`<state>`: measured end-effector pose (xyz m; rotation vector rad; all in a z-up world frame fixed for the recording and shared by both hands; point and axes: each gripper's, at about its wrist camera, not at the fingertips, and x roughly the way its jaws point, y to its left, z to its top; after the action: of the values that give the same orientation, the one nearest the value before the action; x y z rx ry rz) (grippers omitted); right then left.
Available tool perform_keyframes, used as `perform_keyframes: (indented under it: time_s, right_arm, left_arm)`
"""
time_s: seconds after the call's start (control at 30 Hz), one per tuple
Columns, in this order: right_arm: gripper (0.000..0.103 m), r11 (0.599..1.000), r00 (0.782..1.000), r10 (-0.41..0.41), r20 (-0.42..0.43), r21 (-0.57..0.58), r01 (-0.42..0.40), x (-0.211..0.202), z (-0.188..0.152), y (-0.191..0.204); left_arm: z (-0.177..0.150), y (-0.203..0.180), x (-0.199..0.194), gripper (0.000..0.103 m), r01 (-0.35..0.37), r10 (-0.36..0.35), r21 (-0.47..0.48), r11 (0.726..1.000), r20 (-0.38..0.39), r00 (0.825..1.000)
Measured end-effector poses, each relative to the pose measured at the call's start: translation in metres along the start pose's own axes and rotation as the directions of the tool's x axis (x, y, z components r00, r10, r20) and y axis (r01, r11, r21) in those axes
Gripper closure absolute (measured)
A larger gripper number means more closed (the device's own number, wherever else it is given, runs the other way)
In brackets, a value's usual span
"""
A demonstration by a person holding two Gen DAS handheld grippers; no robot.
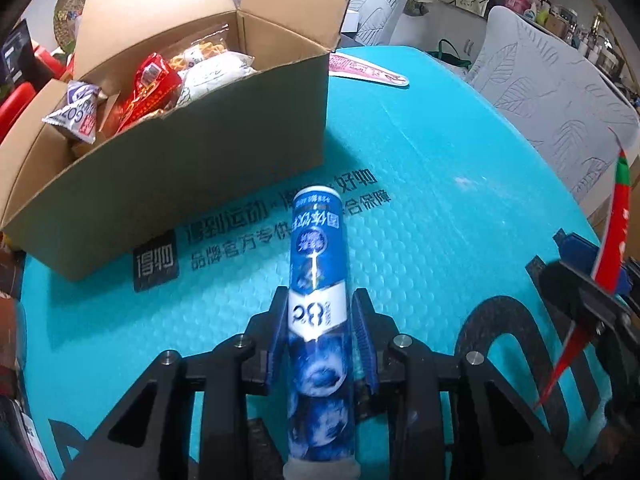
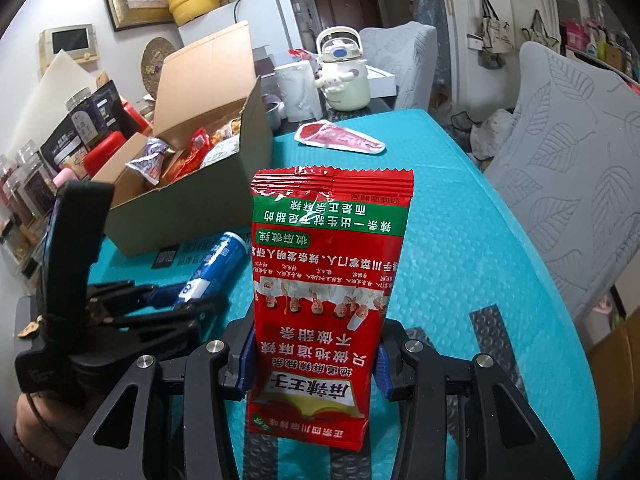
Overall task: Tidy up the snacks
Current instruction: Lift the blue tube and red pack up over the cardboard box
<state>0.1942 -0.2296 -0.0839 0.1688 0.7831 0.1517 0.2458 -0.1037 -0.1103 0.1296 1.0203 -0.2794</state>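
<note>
Bright teal padding covers the bench (image 1: 460, 200), and it has dark writing printed on it. At the back left of the bench sits an open cardboard box (image 1: 192, 176) with its flaps up. Snack packs fill the box, and among them are a red pack (image 1: 154, 80), a white pack (image 1: 216, 72) and a small silver and blue pack (image 1: 78, 112). A flat red and white pack (image 2: 340, 138) lies alone on the bench, past the box and well apart from both tools. The left tool (image 1: 320, 332) is clenched on a blue tube (image 1: 318, 280) with white marks, and its blue fingers (image 1: 362, 340) press on both sides of the tube. The tube points away toward the box, with its far end near the box's front wall. The right tool (image 2: 316, 364) is grasping a red snack bag (image 2: 324, 288) with a green band near its top, and holds it upright by its lower part. Behind the bench stand a cream kettle (image 2: 342, 76) with a round face and grey chairs (image 2: 572, 184) with leaf shapes on them.
</note>
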Motion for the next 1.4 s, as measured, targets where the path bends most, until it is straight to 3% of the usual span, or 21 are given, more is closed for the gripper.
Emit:
perform_keyframes:
  time_s: [0.33, 0.8, 1.4]
  right_arm:
    - [0.058, 0.999, 1.0, -0.021, -0.002, 0.025, 0.021, -0.002, -0.005, 0.001]
    - [0.058, 0.999, 0.999, 0.04, -0.009, -0.002, -0.04, -0.009, -0.013, 0.028]
    - [0.058, 0.98, 0.985, 0.165, 0.049, -0.124, -0.158, -0.036, 0.001, 0.096]
  left_arm:
    - [-0.006, 0.002, -0.009, 0.075, 0.017, -0.018, 0.001, 1.0, 0.053, 0.998]
    - [-0.023, 0.011, -0.055, 0.075, 0.025, -0.026, 0.008, 1.0, 0.126, 0.992]
    - [-0.029, 0.049, -0.139, 0.075, -0.004, 0.019, -0.052, 0.999, 0.294, 0.956]
